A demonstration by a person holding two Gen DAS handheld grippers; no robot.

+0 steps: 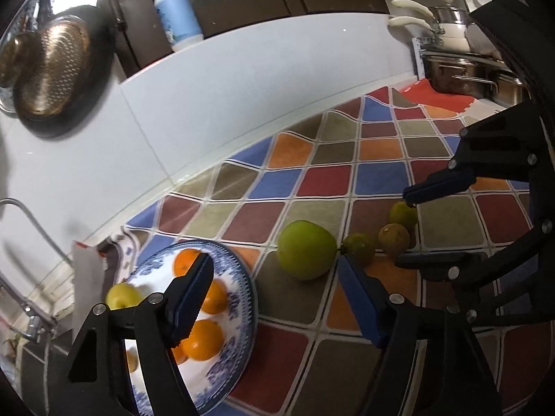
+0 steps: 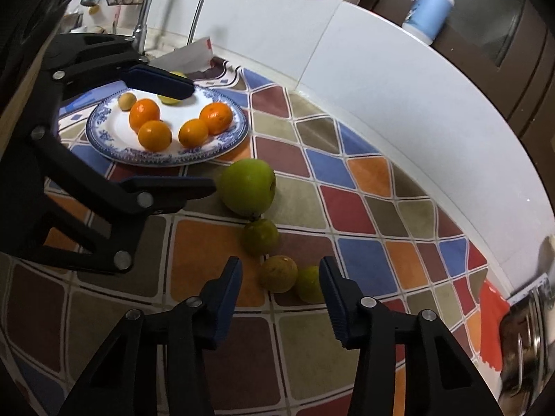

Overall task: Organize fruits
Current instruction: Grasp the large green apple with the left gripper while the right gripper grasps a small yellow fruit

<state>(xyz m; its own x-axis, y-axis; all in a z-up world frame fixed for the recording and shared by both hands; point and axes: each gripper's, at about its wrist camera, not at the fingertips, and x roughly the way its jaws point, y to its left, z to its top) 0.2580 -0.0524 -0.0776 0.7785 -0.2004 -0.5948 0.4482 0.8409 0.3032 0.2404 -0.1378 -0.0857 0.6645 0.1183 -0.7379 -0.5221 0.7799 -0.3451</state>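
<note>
A blue-patterned plate [image 2: 114, 149] holds several oranges [image 2: 155, 134], a small brown fruit [image 2: 126, 101] and a yellow-green fruit [image 2: 170, 98]; the plate also shows in the left wrist view [image 1: 239, 277]. A large green apple [image 2: 248, 187] lies on the cloth beside the plate, also in the left wrist view [image 1: 307, 249]. Three small greenish-brown fruits [image 2: 278, 274] lie in a row past it. My right gripper [image 2: 281, 280] is open around the nearest two small fruits. My left gripper [image 1: 274, 277] is open, between the plate and the apple.
A colourful checkered cloth [image 2: 360, 180] covers the counter. A white backsplash [image 1: 242, 79] runs behind. A tap [image 2: 166, 3] and sink stand at the left, steel pots [image 1: 464, 72] at the right. A blue-white pump bottle [image 1: 177, 17] stands on the ledge.
</note>
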